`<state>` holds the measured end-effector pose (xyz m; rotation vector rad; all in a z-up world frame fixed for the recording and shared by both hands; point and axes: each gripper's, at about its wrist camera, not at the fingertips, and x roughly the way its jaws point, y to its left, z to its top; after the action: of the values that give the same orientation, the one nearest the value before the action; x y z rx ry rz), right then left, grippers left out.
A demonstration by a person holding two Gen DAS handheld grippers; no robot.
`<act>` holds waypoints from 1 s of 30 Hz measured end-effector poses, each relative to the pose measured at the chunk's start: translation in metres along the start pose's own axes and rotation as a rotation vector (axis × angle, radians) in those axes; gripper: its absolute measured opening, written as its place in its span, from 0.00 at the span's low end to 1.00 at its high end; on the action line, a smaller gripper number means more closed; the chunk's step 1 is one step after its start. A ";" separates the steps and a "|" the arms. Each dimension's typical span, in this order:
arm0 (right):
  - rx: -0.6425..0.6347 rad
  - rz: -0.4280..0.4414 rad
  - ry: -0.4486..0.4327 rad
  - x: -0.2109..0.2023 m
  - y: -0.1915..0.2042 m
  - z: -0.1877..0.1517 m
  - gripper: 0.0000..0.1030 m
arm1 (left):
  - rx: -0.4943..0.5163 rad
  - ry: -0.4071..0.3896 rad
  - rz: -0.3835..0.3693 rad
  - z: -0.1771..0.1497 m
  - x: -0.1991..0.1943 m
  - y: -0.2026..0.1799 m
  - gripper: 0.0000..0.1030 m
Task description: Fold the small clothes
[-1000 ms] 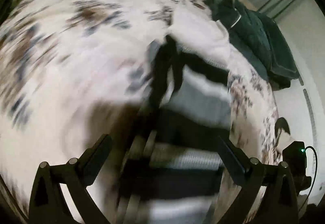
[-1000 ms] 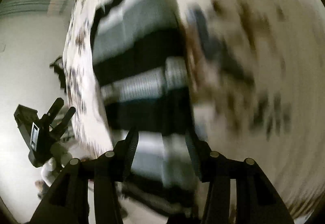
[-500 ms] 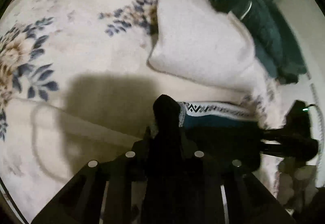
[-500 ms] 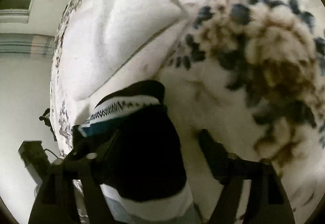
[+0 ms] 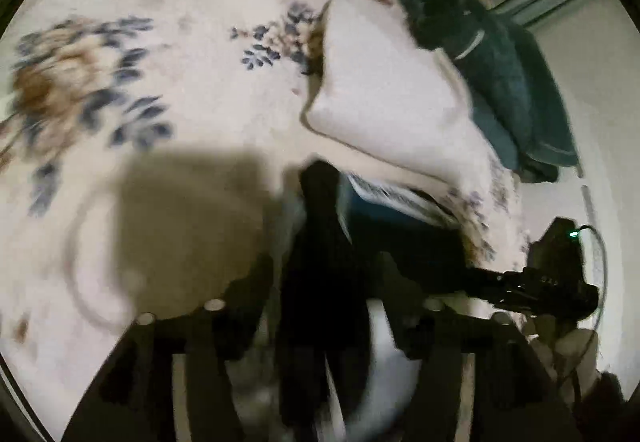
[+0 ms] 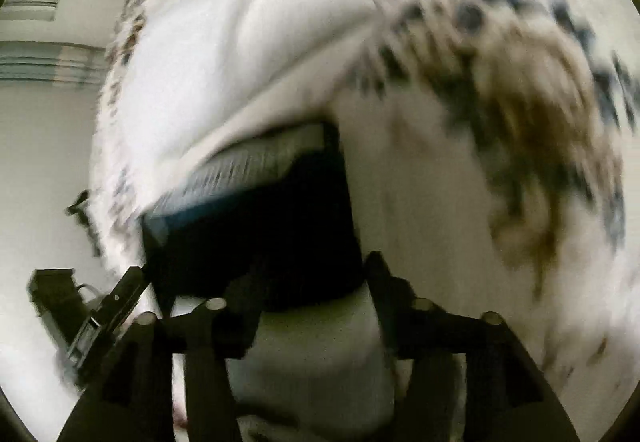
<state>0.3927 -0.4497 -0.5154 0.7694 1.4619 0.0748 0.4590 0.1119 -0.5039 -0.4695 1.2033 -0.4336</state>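
A black, white and grey striped knit garment (image 5: 320, 266) with a patterned hem band lies on the floral bedspread (image 5: 160, 53). In the left wrist view my left gripper (image 5: 320, 302) has its fingers part open, with a fold of the garment between them. In the right wrist view my right gripper (image 6: 308, 282) is also part open, with the garment (image 6: 260, 226) bunched between and over its fingers. The frames are blurred, so the grip is unclear. The right gripper also shows in the left wrist view (image 5: 540, 282), and the left one in the right wrist view (image 6: 104, 318).
A white pillow (image 5: 384, 93) lies just beyond the garment; it also shows in the right wrist view (image 6: 224, 37). Dark green clothes (image 5: 500, 81) are piled behind it at the bed's edge. A white wall (image 6: 44, 145) stands beside the bed.
One second ago the garment lay spread flat with both grippers open over it. Both grippers then took hold of its edge. Now the fingers have spread a little and both views have shifted.
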 end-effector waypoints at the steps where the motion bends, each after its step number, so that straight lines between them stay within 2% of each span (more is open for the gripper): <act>1: 0.013 0.026 0.028 -0.006 -0.006 -0.019 0.52 | -0.005 0.001 -0.005 -0.022 -0.019 -0.001 0.54; 2: 0.029 0.037 0.060 -0.010 -0.013 -0.039 0.57 | -0.006 0.008 0.004 -0.035 -0.029 -0.001 0.54; 4: 0.073 0.068 0.148 -0.022 -0.039 -0.091 0.63 | -0.008 0.035 0.047 -0.081 -0.056 -0.002 0.54; 7: 0.125 0.081 0.258 -0.024 -0.063 -0.171 0.63 | -0.027 0.118 0.114 -0.171 -0.086 0.002 0.54; 10: 0.140 0.043 0.331 -0.023 -0.088 -0.241 0.63 | -0.114 0.218 0.155 -0.244 -0.085 0.011 0.54; 13: 0.179 0.023 0.386 -0.011 -0.112 -0.308 0.63 | -0.168 0.280 0.185 -0.306 -0.077 0.018 0.54; 17: 0.182 -0.004 0.435 0.017 -0.122 -0.378 0.63 | -0.169 0.331 0.255 -0.355 -0.061 0.017 0.54; 20: 0.130 -0.059 0.436 0.033 -0.114 -0.412 0.63 | -0.184 0.307 0.268 -0.372 -0.068 0.011 0.54; 22: 0.125 -0.012 0.387 0.026 -0.111 -0.425 0.61 | -0.199 0.267 0.268 -0.375 -0.081 0.007 0.54; 23: 0.085 -0.005 0.348 0.019 -0.108 -0.429 0.60 | -0.202 0.246 0.262 -0.377 -0.088 0.006 0.54; 24: 0.008 -0.038 0.308 0.011 -0.100 -0.433 0.60 | -0.202 0.233 0.265 -0.377 -0.095 0.004 0.54; 26: -0.214 -0.106 0.258 -0.003 -0.077 -0.438 0.60 | -0.184 0.219 0.275 -0.377 -0.103 0.002 0.54; 30: -0.619 -0.188 0.276 -0.003 -0.029 -0.459 0.60 | -0.155 0.211 0.289 -0.384 -0.113 0.001 0.54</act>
<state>-0.0336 -0.2801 -0.4906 0.1174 1.6410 0.4821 0.0598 0.1317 -0.5269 -0.3798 1.4918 -0.1440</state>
